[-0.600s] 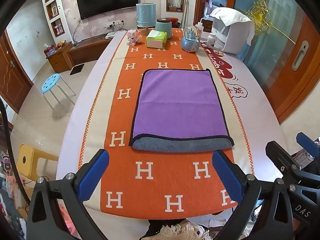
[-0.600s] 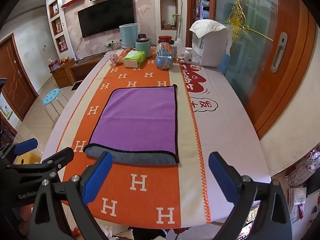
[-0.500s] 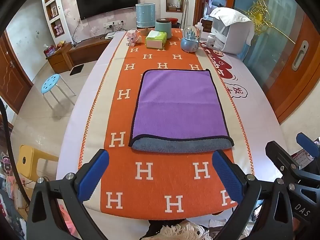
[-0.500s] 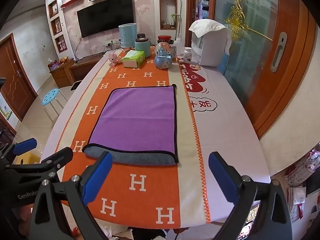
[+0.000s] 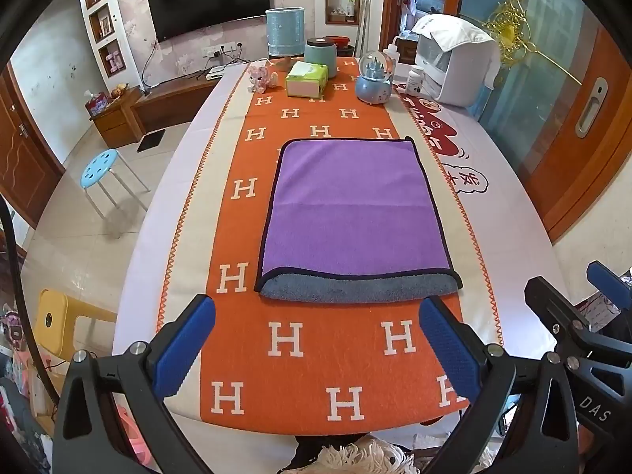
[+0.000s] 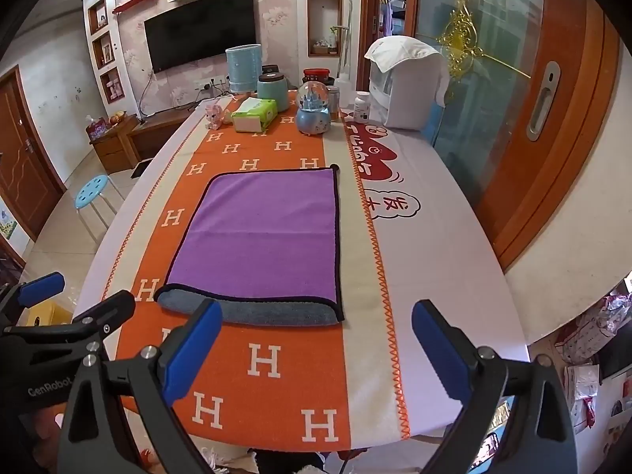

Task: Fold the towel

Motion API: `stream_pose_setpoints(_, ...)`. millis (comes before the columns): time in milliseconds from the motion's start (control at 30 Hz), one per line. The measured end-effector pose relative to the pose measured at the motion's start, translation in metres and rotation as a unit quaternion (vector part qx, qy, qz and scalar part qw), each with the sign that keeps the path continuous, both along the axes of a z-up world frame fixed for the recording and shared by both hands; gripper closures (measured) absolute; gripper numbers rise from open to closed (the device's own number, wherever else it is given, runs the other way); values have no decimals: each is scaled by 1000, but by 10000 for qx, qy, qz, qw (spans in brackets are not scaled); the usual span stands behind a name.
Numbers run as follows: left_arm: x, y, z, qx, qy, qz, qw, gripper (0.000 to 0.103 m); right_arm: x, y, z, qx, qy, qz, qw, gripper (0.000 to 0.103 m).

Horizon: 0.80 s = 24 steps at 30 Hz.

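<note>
A purple towel (image 5: 351, 213) with a black hem lies flat on the orange H-patterned runner (image 5: 316, 355), folded over so its grey underside shows along the near edge. It also shows in the right wrist view (image 6: 264, 237). My left gripper (image 5: 316, 339) is open and empty, held above the near end of the table, short of the towel. My right gripper (image 6: 316, 347) is open and empty too, near the towel's near right corner. Each gripper shows at the edge of the other's view.
At the table's far end stand a green tissue box (image 5: 307, 79), a snow globe (image 5: 373, 77), a teal jar (image 5: 320, 56), a blue canister (image 5: 285, 31), a pink toy (image 5: 260, 78) and a white appliance (image 5: 454, 63). A blue stool (image 5: 98, 162) and a yellow stool (image 5: 59, 324) stand left of the table.
Nothing has visibly changed apart from a very slight shift of the right wrist view. Both grippers stay open and the towel lies as before.
</note>
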<state>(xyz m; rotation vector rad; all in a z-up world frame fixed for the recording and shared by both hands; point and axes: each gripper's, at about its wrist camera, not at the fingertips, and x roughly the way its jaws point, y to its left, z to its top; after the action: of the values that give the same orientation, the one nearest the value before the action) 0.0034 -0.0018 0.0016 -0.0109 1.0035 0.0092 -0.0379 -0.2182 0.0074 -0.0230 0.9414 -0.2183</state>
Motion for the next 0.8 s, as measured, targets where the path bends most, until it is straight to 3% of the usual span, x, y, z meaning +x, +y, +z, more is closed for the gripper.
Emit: stream_pose_setpoints(800,-1,-2,1,-19,-32,-12,10000,1,-1,3,-2,-29,25,-11,10000,6)
